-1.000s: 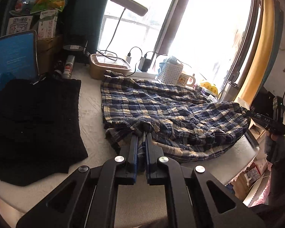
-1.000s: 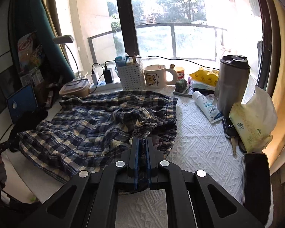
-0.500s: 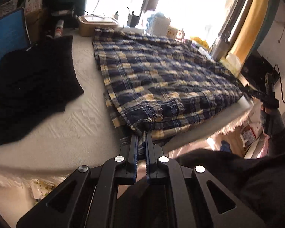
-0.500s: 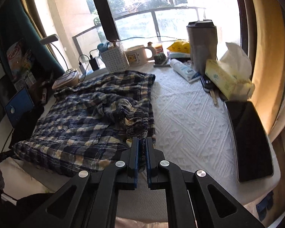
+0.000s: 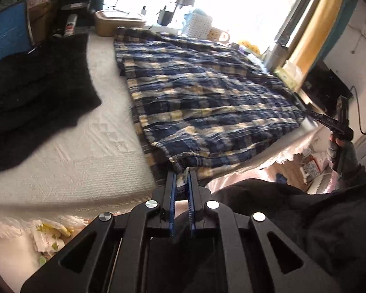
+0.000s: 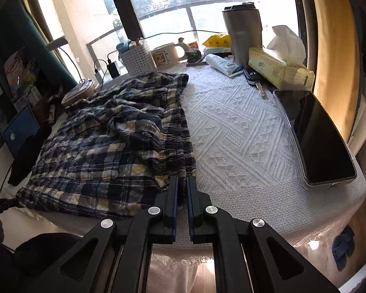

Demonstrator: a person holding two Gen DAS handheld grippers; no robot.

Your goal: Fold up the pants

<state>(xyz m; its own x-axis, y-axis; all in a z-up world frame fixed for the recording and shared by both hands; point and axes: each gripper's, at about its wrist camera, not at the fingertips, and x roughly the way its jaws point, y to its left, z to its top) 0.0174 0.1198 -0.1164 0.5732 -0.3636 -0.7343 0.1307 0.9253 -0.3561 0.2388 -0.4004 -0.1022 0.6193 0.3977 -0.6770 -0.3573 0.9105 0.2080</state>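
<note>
Item: plaid pants [image 5: 207,102], blue and cream check, which I found lying spread over the white textured table cover [image 6: 234,131], reaching from the far edge by the window to the near edge. In the left wrist view the cloth lay fairly flat; in the right wrist view the waistband end was rumpled and bunched.

Left gripper [image 5: 182,178]: at the near edge, fingers closed together on a corner of the pants, cloth pinched between the blue pads and hanging slightly off the edge.

Right gripper [image 6: 182,183]: also at the near edge, fingers clamped on the gathered waistband corner, which ran straight up from the fingertips toward the far edge.

Alongside, as I saw them: a black garment [image 5: 36,92] on the cover, left of the pants and apart from them; a tissue pack [image 6: 278,68], a steel tumbler [image 6: 242,31], a mug [image 6: 164,56] and a white basket [image 6: 137,59] along the far edge; a dark phone [image 6: 322,141] at the right edge.
</note>
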